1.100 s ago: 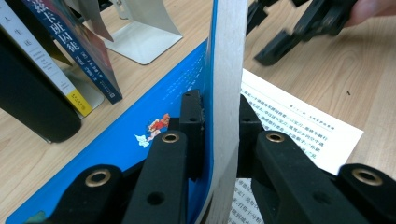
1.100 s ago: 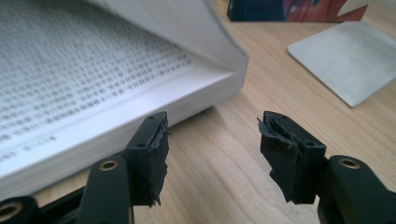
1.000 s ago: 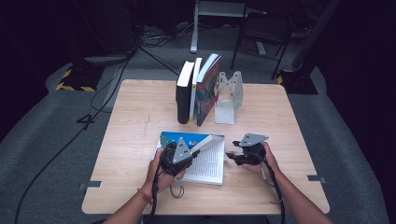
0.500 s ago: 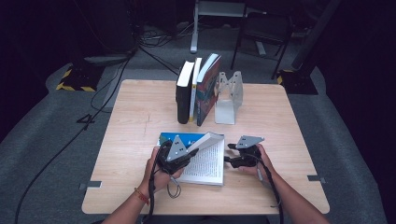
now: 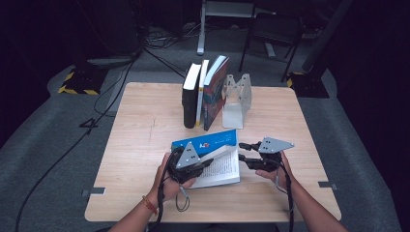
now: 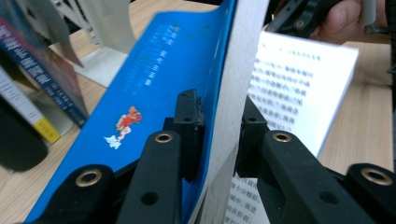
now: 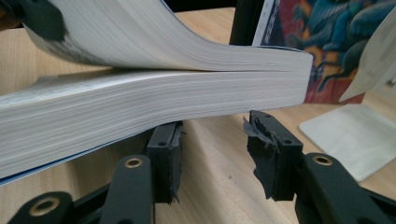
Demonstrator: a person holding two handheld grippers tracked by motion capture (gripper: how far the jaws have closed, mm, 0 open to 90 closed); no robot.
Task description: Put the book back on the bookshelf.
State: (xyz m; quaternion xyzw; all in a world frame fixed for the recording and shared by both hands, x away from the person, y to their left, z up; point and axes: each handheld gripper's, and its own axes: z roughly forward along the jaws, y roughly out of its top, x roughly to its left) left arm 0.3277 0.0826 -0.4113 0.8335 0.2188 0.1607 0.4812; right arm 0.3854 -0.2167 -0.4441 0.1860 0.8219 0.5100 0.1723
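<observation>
The open book (image 5: 212, 159) lies on the near middle of the counter (image 5: 140, 140), in front of three standing books (image 5: 203, 94) and a metal bookend (image 5: 237, 99) at the far side. The left tongs (image 5: 205, 166) are closed on the raised blue cover together with a bundle of pages, one pad on the cover, the other on the printed page. The right tongs (image 5: 244, 154) are just to the right of the book; their jaws have just been closing, but they stand apart, nothing is between them, and the page edges (image 7: 154, 100) are just beyond the pads.
</observation>
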